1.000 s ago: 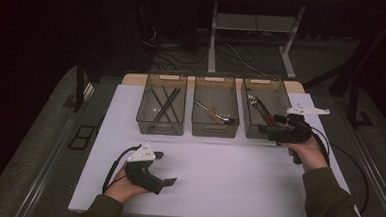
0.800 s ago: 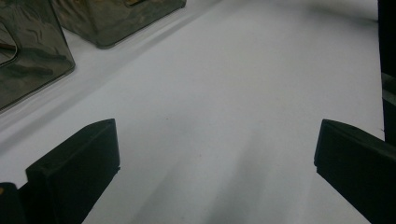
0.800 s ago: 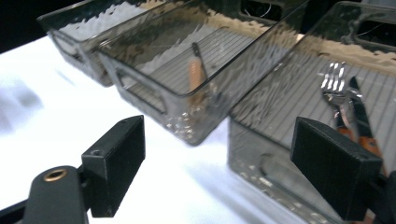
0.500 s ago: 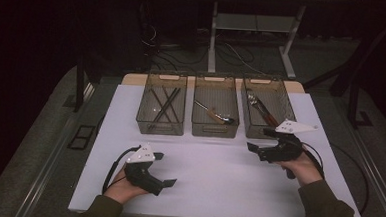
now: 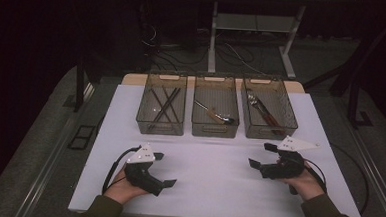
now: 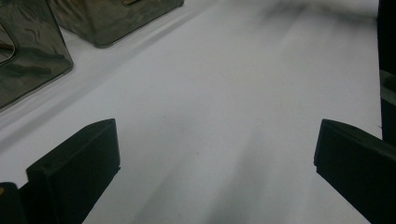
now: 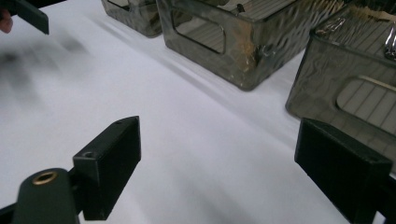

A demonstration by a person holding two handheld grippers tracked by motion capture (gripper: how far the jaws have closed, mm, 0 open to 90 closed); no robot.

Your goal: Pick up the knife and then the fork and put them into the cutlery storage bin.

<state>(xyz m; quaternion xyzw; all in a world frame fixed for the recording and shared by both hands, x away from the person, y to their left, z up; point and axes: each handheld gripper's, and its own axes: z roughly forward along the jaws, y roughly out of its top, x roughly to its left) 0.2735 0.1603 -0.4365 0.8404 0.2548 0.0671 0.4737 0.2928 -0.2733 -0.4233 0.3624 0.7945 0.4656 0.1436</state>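
Observation:
Three smoky clear bins stand in a row at the back of the white table. The left bin holds dark sticks, the middle bin a utensil with a wooden handle, and the right bin metal cutlery. My left gripper rests low at the front left, open, with nothing between its jaws. At the front right my right gripper is open and empty too, pointing toward the bins. It sits a short way in front of the right bin.
The middle bin and the left bin lie ahead of the right gripper, with a jaw of the left gripper at the far side. Cables trail from both grippers. The table's edges drop to dark floor.
My right gripper has drawn back from above the right bin toward the front of the table, empty. The left gripper has stayed put.

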